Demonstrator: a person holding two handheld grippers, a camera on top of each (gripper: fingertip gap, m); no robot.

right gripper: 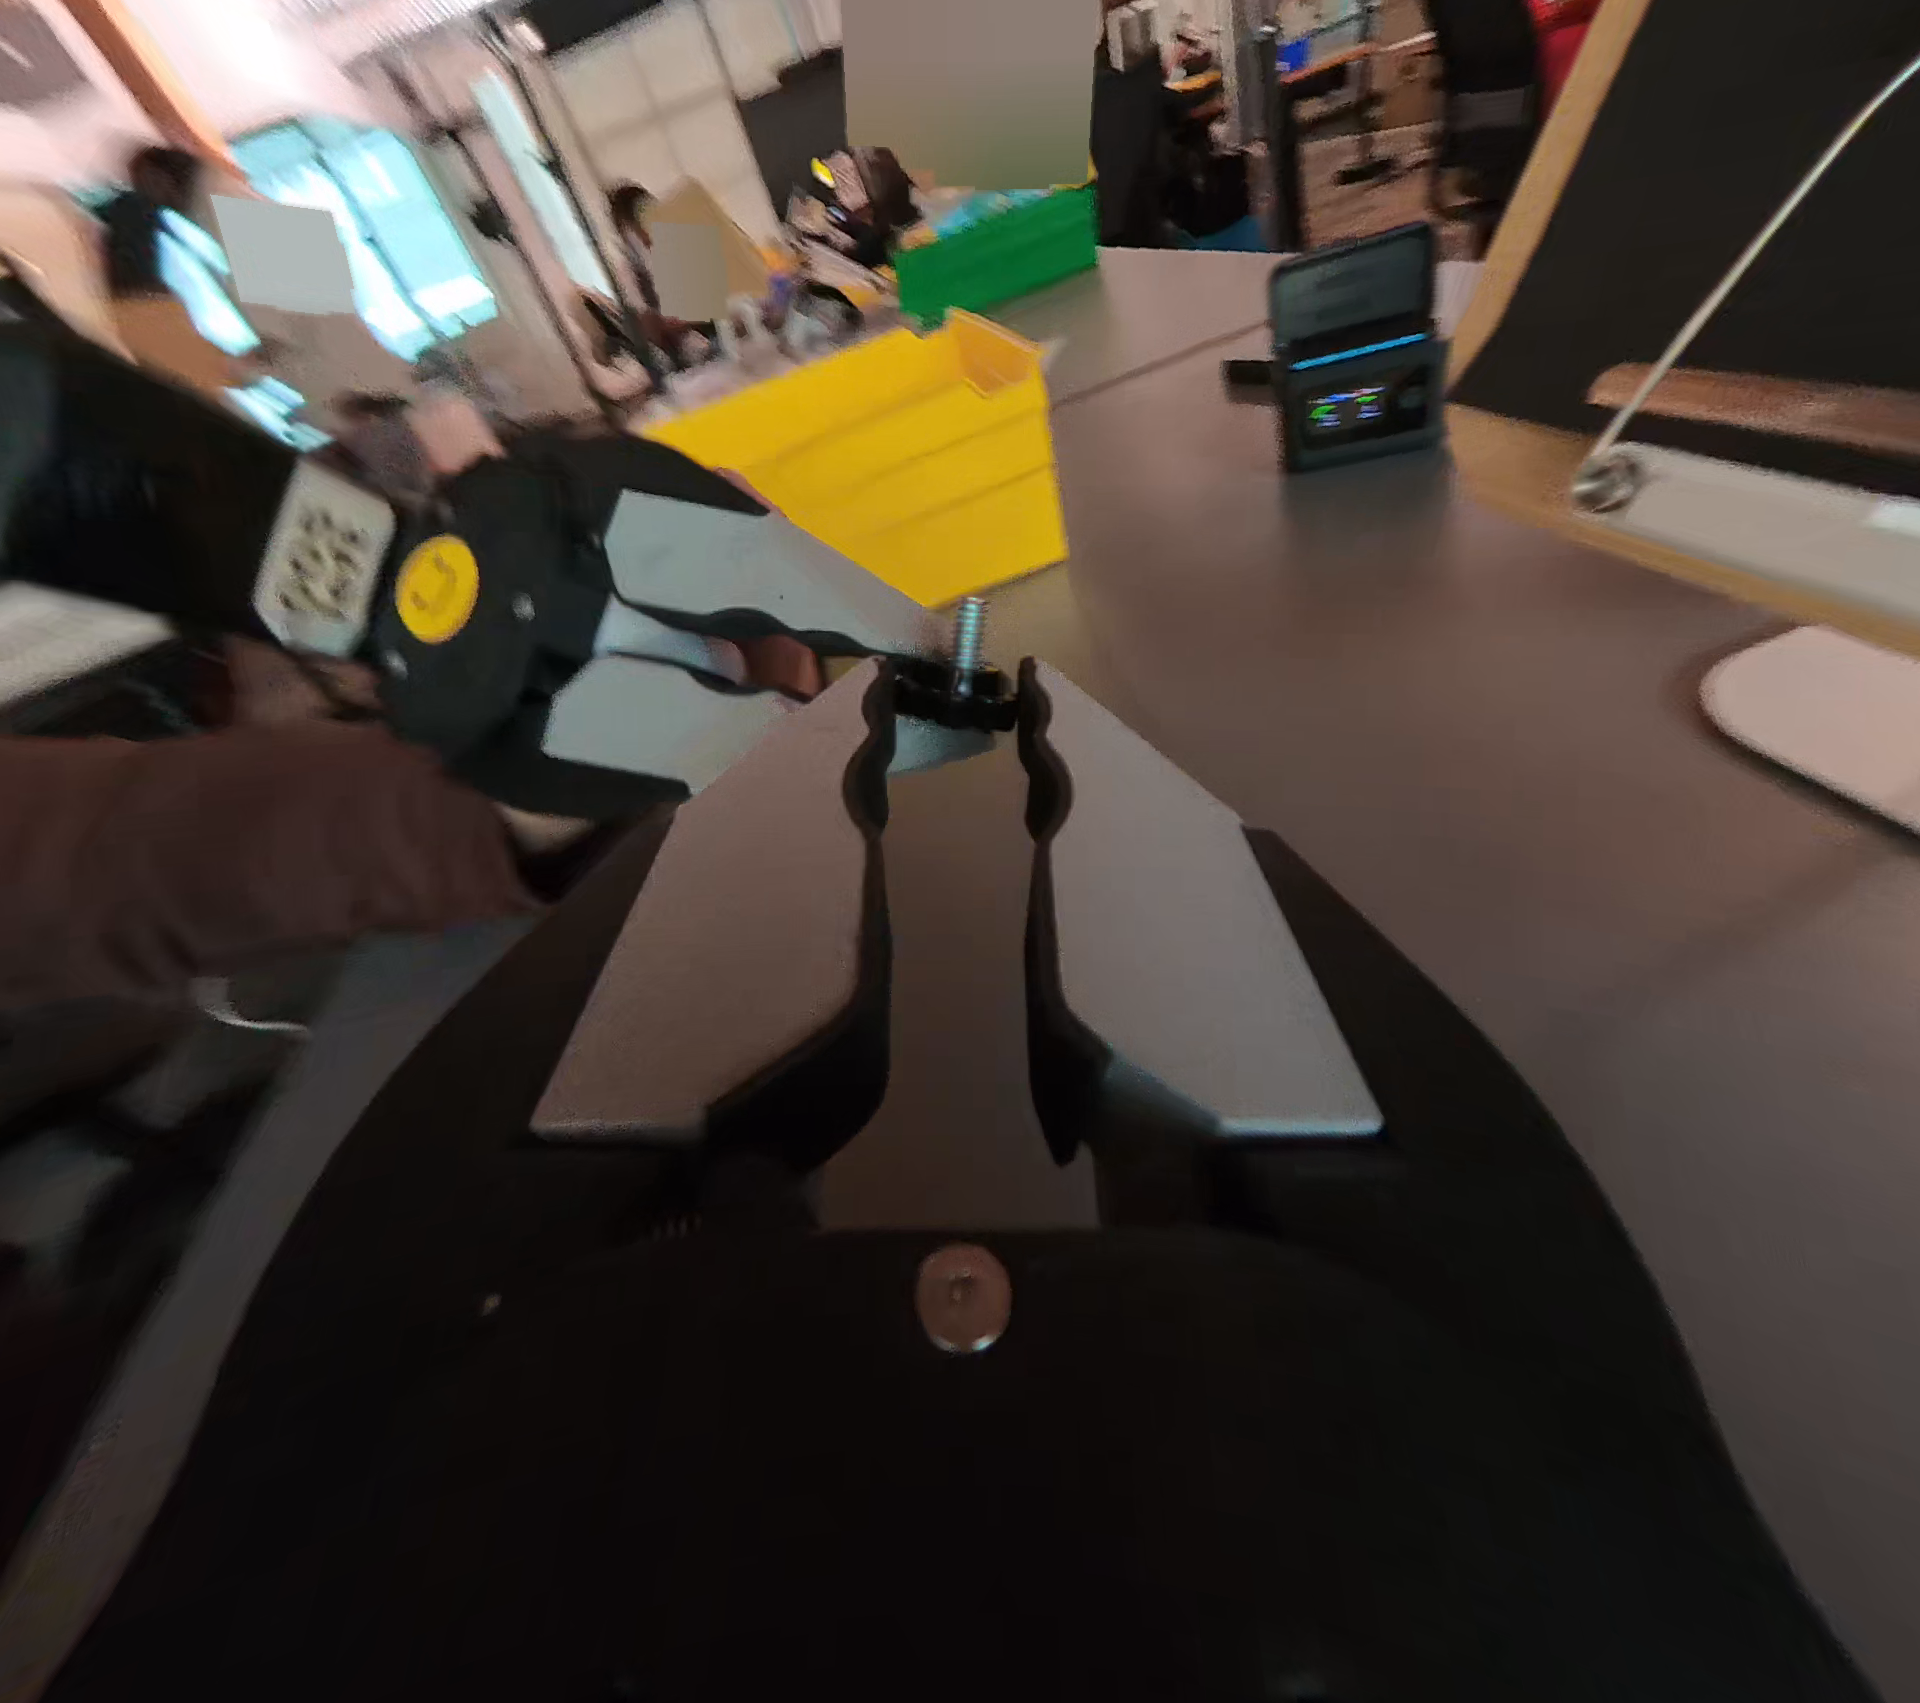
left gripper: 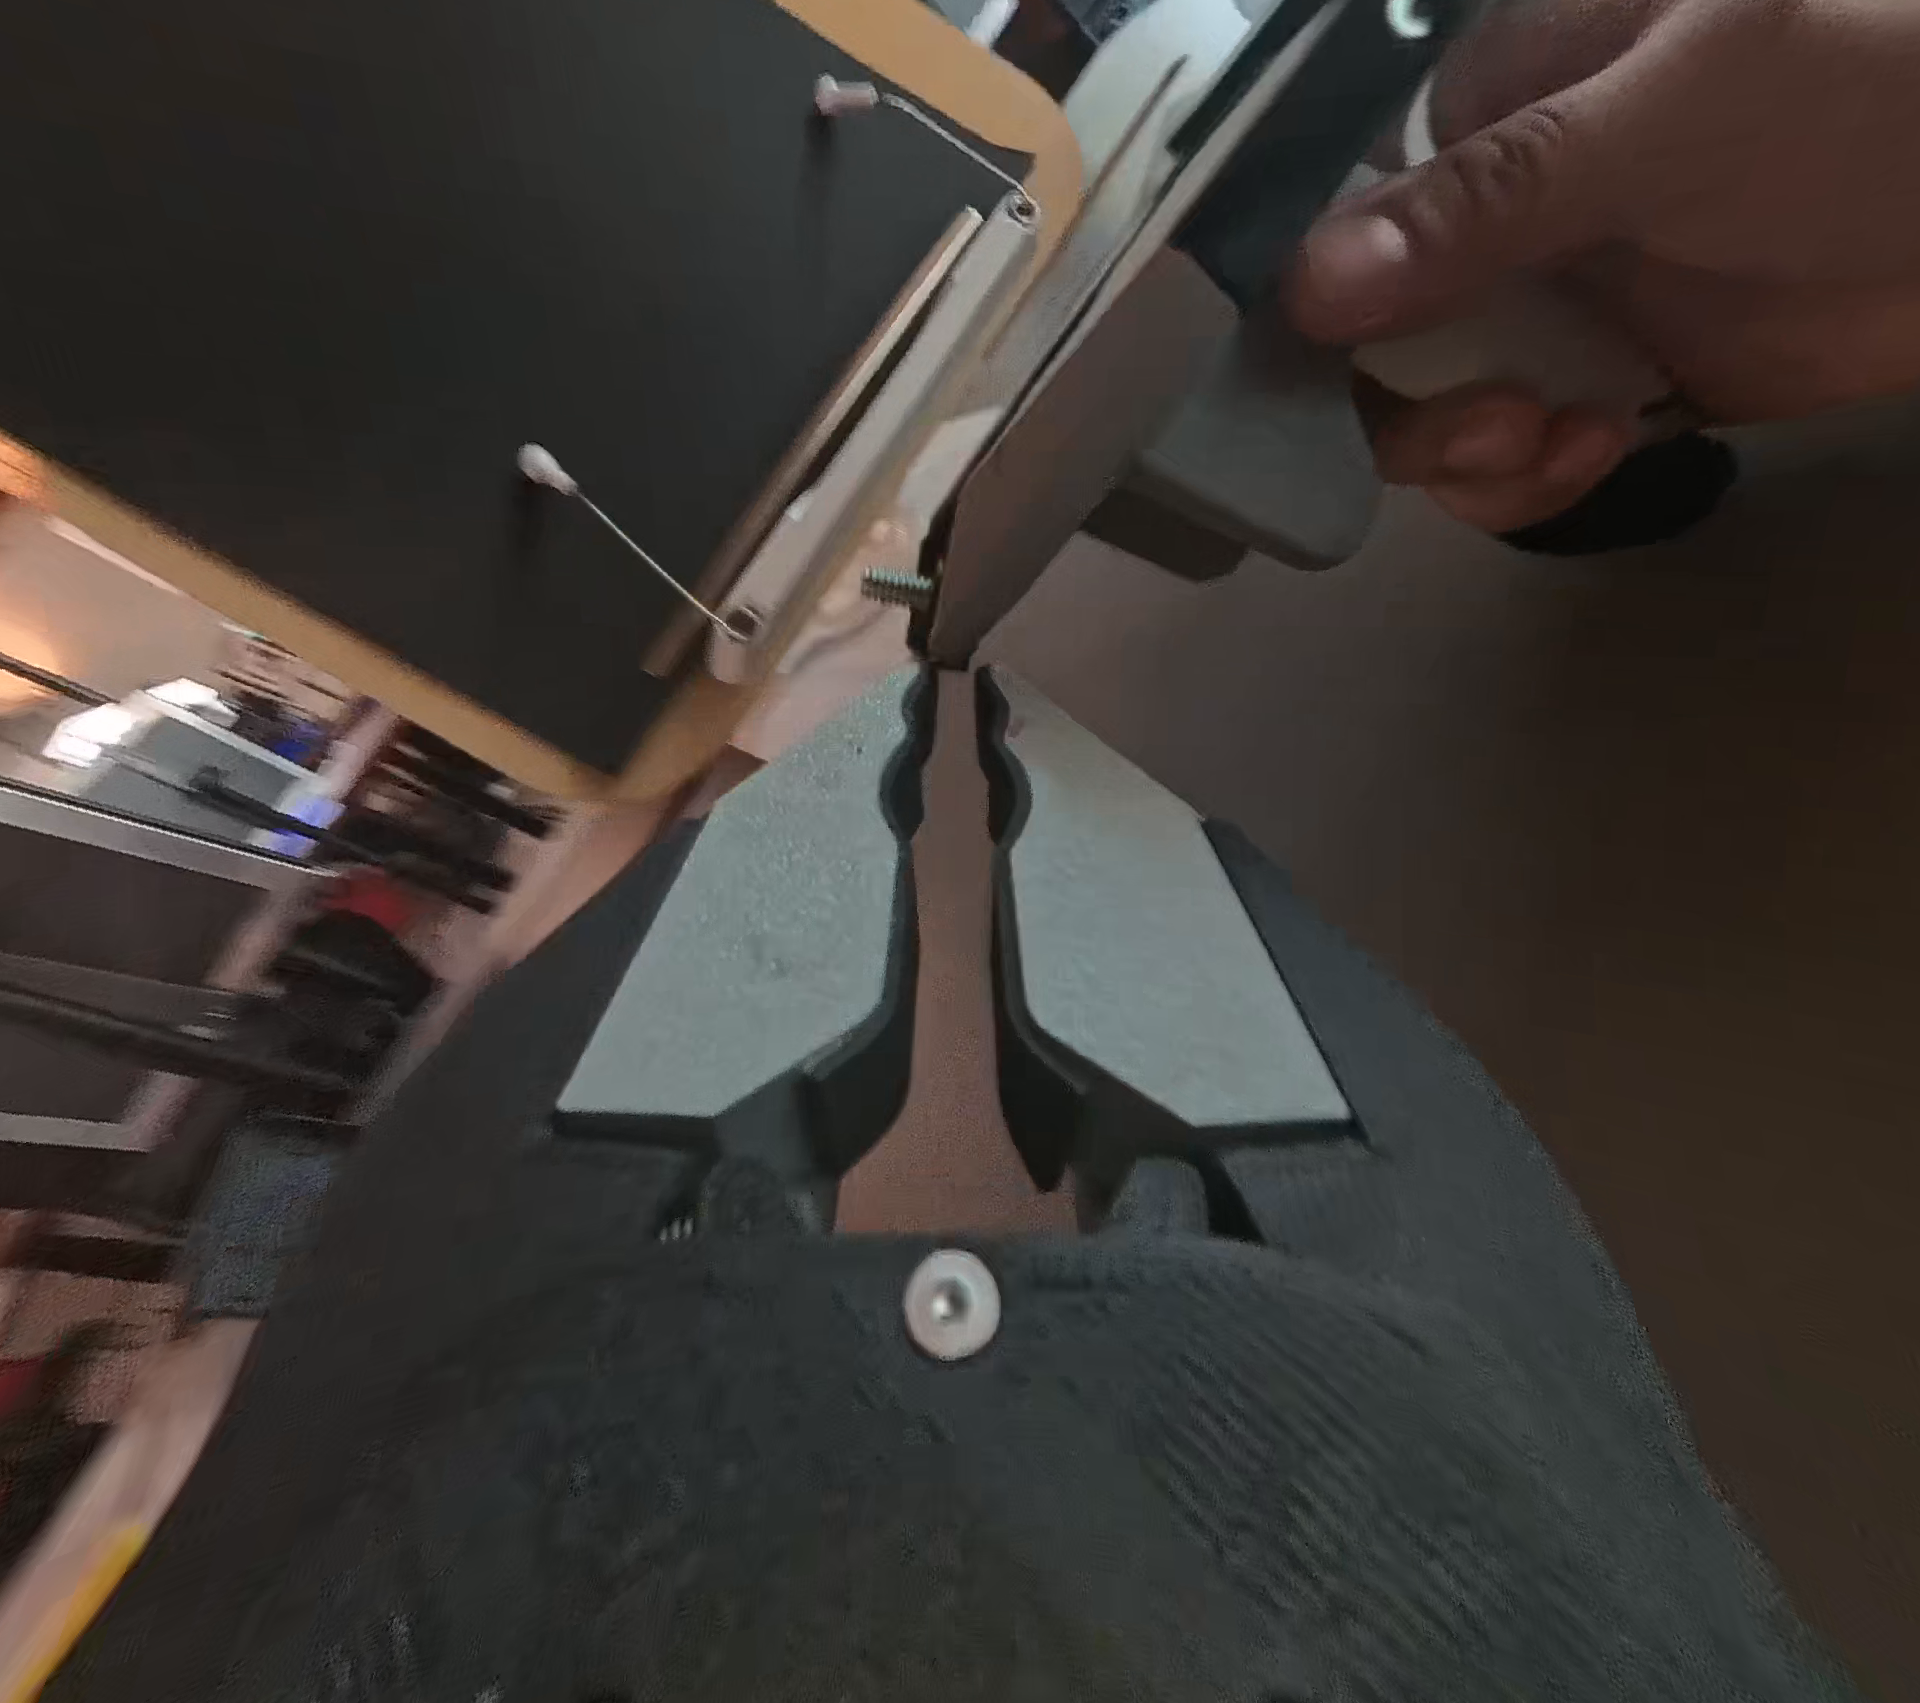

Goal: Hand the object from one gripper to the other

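The object is a thumb screw with a black knob (right gripper: pixel 954 699) and a silver threaded shaft (right gripper: pixel 970 627) that points up. My right gripper (right gripper: pixel 956 685) is shut on the knob, above the table. In the left wrist view the right gripper (left gripper: pixel 943 647) comes in from the upper right, held by a hand (left gripper: pixel 1621 199), and the shaft (left gripper: pixel 896 584) sticks out to its left. My left gripper (left gripper: pixel 954 685) has its jaws a narrow gap apart and holds nothing. Its tips sit right at the right gripper's tip, just short of the knob. The left gripper (right gripper: pixel 927 679) also shows in the right wrist view.
A black board with a wooden edge (left gripper: pixel 416 199) and metal fittings stands close on the left. On the grey table (right gripper: pixel 1351 718) are a yellow bin (right gripper: pixel 883 458), a green bin (right gripper: pixel 997 251), a small device with a screen (right gripper: pixel 1351 375) and a white pad (right gripper: pixel 1829 718). People stand far behind. Left and right tips are no more than a few centimetres apart.
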